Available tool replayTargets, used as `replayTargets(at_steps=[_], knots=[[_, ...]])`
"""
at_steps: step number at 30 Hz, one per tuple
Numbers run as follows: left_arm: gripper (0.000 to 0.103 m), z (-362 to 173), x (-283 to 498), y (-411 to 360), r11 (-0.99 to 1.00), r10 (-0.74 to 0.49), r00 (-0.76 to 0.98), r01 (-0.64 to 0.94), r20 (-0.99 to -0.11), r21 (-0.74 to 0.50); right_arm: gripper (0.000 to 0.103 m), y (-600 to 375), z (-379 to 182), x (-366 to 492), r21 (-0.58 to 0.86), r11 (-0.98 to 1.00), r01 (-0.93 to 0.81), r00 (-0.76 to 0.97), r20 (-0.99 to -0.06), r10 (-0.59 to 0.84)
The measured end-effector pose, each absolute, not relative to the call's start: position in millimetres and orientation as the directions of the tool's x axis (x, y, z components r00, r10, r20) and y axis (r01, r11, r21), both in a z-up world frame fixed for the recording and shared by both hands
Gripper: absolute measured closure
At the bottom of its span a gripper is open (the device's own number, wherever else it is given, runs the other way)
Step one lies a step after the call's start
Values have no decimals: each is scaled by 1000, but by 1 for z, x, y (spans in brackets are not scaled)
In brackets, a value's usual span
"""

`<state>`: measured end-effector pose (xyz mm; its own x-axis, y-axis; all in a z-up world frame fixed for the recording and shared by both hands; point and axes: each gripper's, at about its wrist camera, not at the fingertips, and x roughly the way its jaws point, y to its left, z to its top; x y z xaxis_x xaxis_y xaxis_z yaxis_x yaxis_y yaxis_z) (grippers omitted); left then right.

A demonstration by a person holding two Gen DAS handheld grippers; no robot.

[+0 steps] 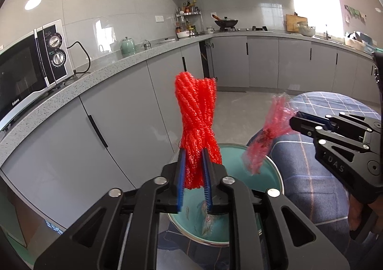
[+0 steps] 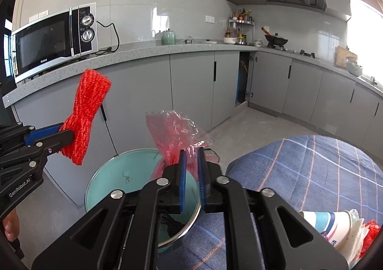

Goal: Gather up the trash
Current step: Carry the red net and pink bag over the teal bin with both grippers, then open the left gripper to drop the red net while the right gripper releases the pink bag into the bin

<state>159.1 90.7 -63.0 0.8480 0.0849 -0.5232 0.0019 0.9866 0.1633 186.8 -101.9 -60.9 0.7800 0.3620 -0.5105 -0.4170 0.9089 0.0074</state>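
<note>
My left gripper (image 1: 193, 179) is shut on a red foam net sleeve (image 1: 196, 117), held upright above a teal trash bin (image 1: 265, 181). The sleeve also shows in the right wrist view (image 2: 88, 112), with the left gripper (image 2: 64, 136) at the left. My right gripper (image 2: 192, 174) is shut on a crumpled red and clear plastic wrapper (image 2: 174, 133), held over the bin (image 2: 110, 181). The wrapper also shows in the left wrist view (image 1: 268, 131), with the right gripper (image 1: 294, 121) at the right. Some clear trash lies inside the bin.
A blue plaid tablecloth (image 2: 311, 174) covers the table beside the bin. A paper cup (image 2: 328, 224), tissue and more red net lie on it at the lower right. Grey cabinets (image 2: 191, 88) and a counter with a microwave (image 2: 52, 40) stand behind.
</note>
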Motion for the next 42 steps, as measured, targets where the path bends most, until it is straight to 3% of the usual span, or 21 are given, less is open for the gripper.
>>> replayTargets(at_steps=[5,30,42], knots=[[49,-63,159,95,987,101,852,-21,-514,159,75,-103,-65,189,14,910,-414,773,-522,360],[39,-58,153,88,985,109,858,-25,-502,171,65,-121,-49,162,22,923,-385,798,-494,344],[36,-66,132,26,971,28,860,98,-509,218,54,-203,-26,95,-31,972,-234,865,-463,194]])
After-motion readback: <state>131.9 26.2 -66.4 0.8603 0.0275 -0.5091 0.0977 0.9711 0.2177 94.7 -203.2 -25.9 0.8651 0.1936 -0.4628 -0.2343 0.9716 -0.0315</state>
